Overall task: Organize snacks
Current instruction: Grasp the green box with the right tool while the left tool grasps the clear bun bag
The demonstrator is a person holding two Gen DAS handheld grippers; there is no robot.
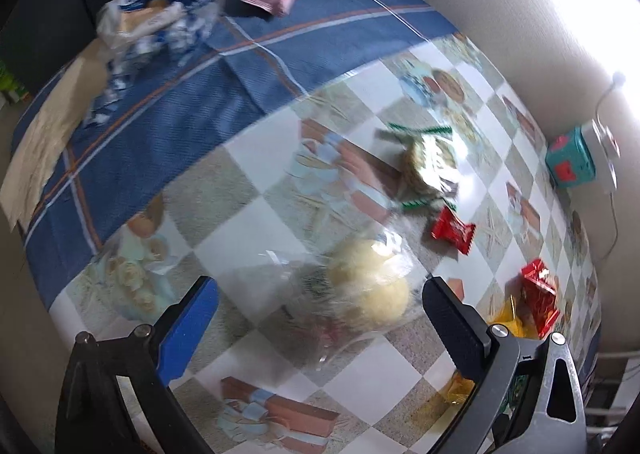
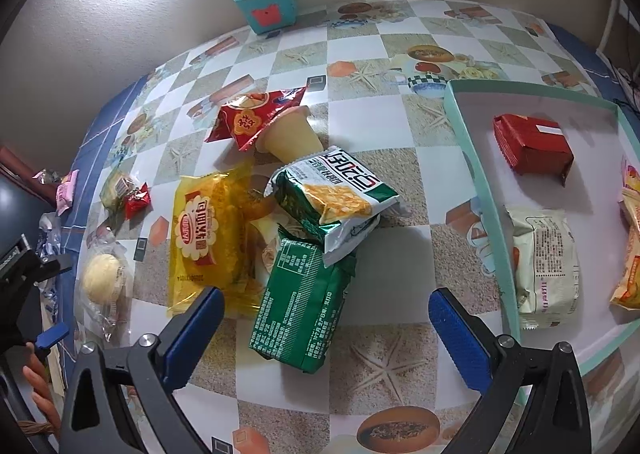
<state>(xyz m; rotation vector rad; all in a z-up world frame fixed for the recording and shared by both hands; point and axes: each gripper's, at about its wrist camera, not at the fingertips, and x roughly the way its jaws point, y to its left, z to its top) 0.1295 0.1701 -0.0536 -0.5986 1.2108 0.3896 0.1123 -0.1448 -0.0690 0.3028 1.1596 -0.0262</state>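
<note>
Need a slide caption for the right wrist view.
Open right claw hovers over green snack packs beside the partly filled tray.

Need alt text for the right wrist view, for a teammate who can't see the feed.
The open right gripper hovers over a dark green snack pack on a checkered tablecloth, with a green-and-white bag and yellow bread packet beside it. To the right, a mint-edged tray holds a red box and a cream packet.
</note>
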